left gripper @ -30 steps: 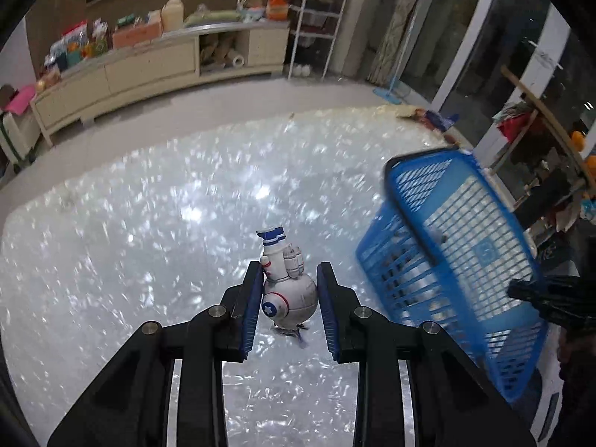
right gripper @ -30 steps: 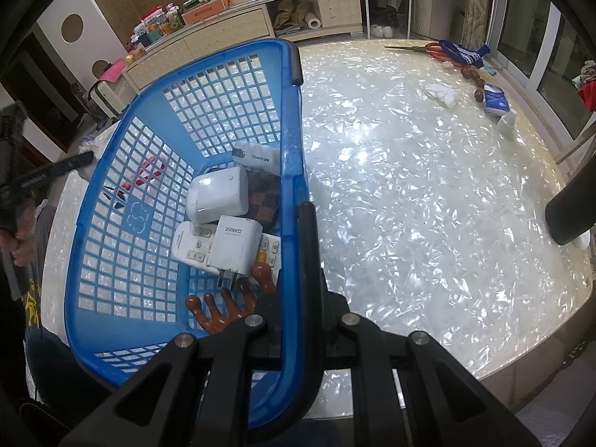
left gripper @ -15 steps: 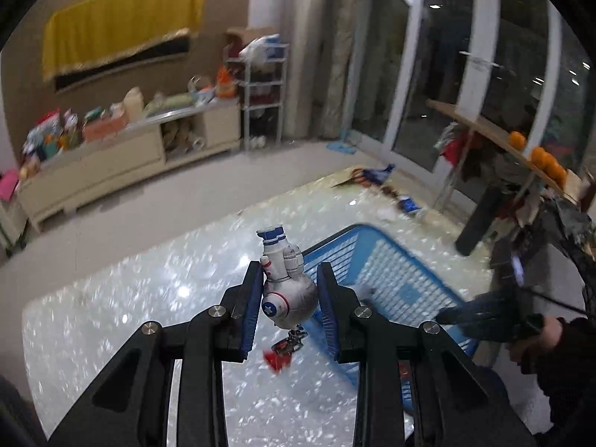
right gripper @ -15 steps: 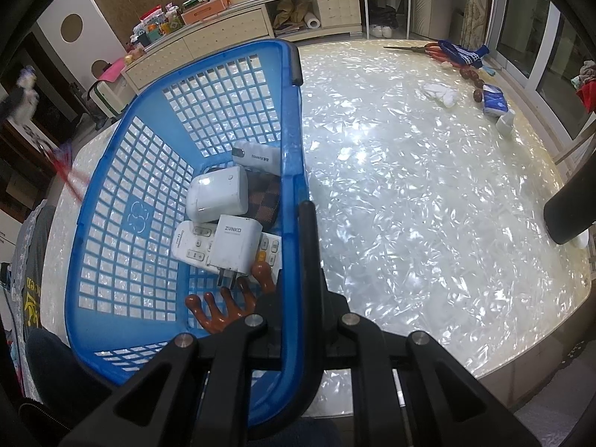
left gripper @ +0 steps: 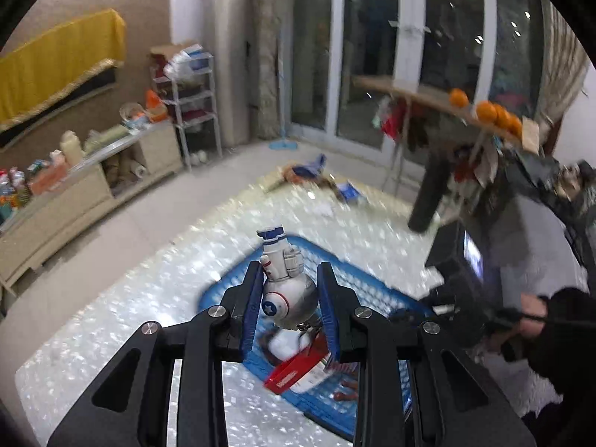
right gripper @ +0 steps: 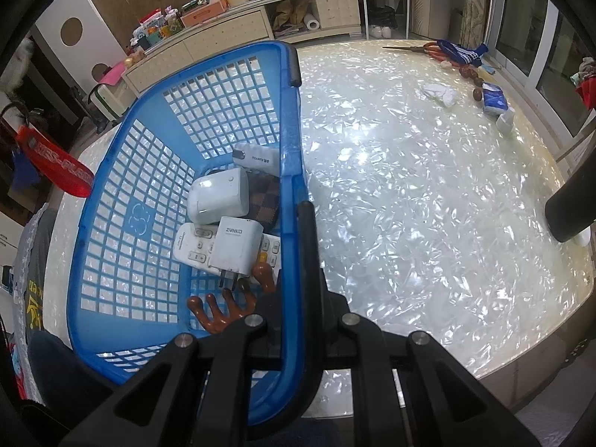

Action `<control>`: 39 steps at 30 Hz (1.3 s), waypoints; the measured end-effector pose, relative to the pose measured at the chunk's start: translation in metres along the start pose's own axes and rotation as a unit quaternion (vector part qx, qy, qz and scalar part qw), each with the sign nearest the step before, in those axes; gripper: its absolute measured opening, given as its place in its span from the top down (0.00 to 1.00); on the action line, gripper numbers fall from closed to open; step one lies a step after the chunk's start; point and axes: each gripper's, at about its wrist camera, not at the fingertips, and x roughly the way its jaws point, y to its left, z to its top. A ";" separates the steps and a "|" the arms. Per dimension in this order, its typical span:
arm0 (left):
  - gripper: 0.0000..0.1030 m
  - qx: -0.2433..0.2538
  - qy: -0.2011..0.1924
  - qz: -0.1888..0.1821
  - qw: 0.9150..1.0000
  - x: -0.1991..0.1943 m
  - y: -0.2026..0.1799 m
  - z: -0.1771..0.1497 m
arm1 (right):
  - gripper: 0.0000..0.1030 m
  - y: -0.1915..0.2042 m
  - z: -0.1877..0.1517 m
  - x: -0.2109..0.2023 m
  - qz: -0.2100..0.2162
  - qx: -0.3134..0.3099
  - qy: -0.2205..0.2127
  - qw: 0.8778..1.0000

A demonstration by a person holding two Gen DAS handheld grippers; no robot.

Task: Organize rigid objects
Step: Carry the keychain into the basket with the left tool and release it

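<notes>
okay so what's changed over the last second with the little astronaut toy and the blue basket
The left gripper, still clamped on the astronaut toy, lifted it off the table and carried it over the blue basket, its red tag dangling. The right gripper kept pinching the basket rim; the basket's contents stayed put.

Astronaut toy [left gripper: 285, 290] now above blue basket [left gripper: 376, 296]
</notes>
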 end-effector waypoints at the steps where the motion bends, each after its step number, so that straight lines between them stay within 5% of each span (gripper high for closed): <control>1: 0.68 0.003 0.012 -0.007 1.000 0.011 -0.002 -0.005 | 0.90 0.000 0.000 0.000 0.000 0.000 0.000 1.000; 19: 0.68 0.097 0.186 -0.070 0.975 0.147 -0.025 -0.059 | 0.90 -0.003 0.000 0.001 0.011 0.005 -0.005 1.000; 34: 0.68 0.130 0.287 -0.037 0.948 0.187 -0.025 -0.063 | 0.90 -0.004 -0.002 0.003 0.019 0.010 -0.007 1.000; 37: 0.51 0.136 0.287 -0.035 0.948 0.187 -0.026 -0.063 | 0.90 -0.003 -0.001 0.004 0.019 0.010 -0.006 1.000; 39: 0.26 0.135 0.279 -0.036 0.950 0.186 -0.028 -0.060 | 0.90 -0.003 -0.001 0.005 0.020 0.010 -0.005 1.000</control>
